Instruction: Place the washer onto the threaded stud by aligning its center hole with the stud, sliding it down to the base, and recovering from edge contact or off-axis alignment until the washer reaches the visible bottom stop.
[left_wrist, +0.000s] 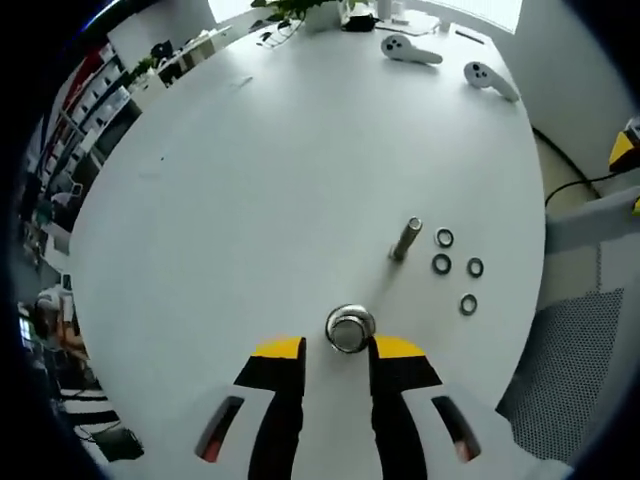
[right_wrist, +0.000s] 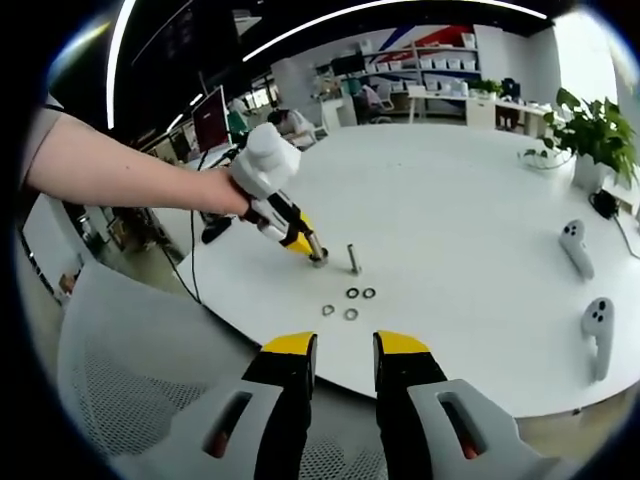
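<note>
A threaded stud (left_wrist: 405, 240) stands upright on the round white table (left_wrist: 250, 200). Several dark washers lie flat to its right, the nearest (left_wrist: 441, 263) close to its foot. A shiny round metal piece (left_wrist: 349, 328) rests on the table just past the tips of my left gripper (left_wrist: 337, 348), whose jaws stand apart around nothing. In the right gripper view a hand holds that left gripper (right_wrist: 312, 250) against the metal piece (right_wrist: 319, 259), left of the stud (right_wrist: 353, 258) and the washers (right_wrist: 352, 292). My right gripper (right_wrist: 345, 345) hangs open and empty at the table's near edge.
Two white hand controllers (right_wrist: 572, 245) (right_wrist: 598, 325) lie on the right of the table, and a potted plant (right_wrist: 590, 135) stands behind them. A grey mesh chair (right_wrist: 130, 380) sits below the table's near edge. Desks and shelves fill the room beyond.
</note>
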